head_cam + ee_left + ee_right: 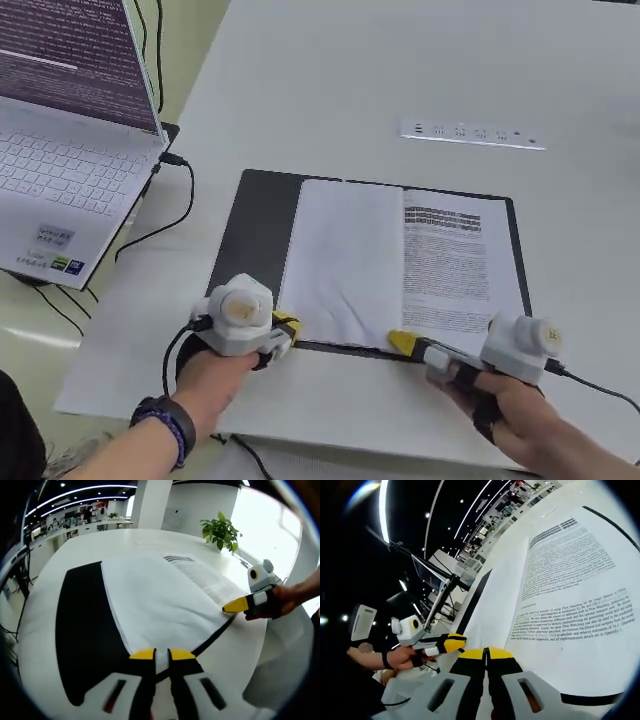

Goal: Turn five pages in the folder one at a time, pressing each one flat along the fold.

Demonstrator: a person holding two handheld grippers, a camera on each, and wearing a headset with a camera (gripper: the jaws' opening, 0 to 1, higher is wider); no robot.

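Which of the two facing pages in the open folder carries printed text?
The right-hand page, nearest the right hand-held gripper, carries dense printed text; the left-hand page is blank white.

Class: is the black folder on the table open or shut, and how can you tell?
Open: the flat black folder lies spread, a blank white page beside a printed white page.

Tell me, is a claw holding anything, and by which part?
The left claw looks to be pinching the blank page by its bottom edge, near the corner. The right claw is shut and holds nothing.
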